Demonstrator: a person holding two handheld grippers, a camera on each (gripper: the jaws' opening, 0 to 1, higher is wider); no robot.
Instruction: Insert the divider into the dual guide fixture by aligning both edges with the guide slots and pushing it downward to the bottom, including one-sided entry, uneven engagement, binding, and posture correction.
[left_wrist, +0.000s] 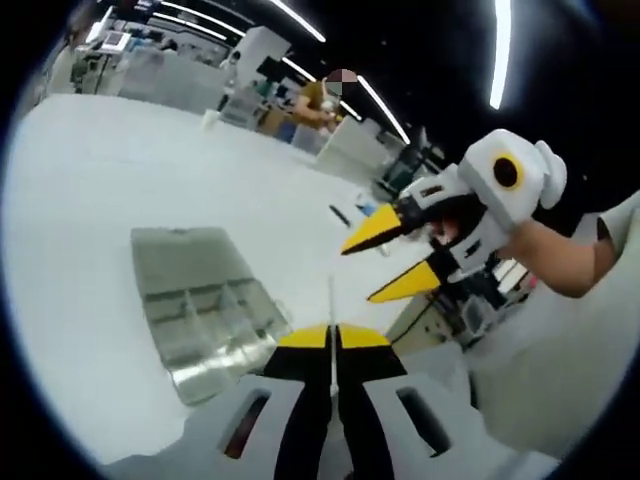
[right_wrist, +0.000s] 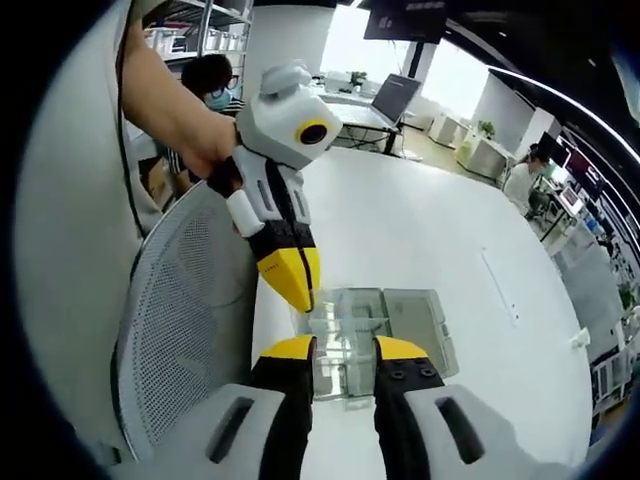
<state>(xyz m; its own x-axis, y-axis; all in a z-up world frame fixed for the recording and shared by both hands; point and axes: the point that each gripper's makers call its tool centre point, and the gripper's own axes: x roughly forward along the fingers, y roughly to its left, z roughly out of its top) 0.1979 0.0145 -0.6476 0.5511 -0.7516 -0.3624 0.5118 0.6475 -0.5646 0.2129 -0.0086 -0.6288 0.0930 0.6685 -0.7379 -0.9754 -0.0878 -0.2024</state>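
left hand-held gripper pinching thin divider, clear fixture beside; right hand-held gripper parted

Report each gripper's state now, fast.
Left gripper: shut on the divider, a thin clear sheet seen edge-on above the table.
Right gripper: open, holding nothing, over the clear fixture.

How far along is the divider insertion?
Done: the left gripper is shut on a thin clear divider, held edge-on above the white table.
In hand: carrying it toward the clear compartment box, which lies open on the table.
Left: the divider isn't in any guide slots yet; aligning both edges and pushing down remain. The right gripper is open and holds nothing, pointed at the box.
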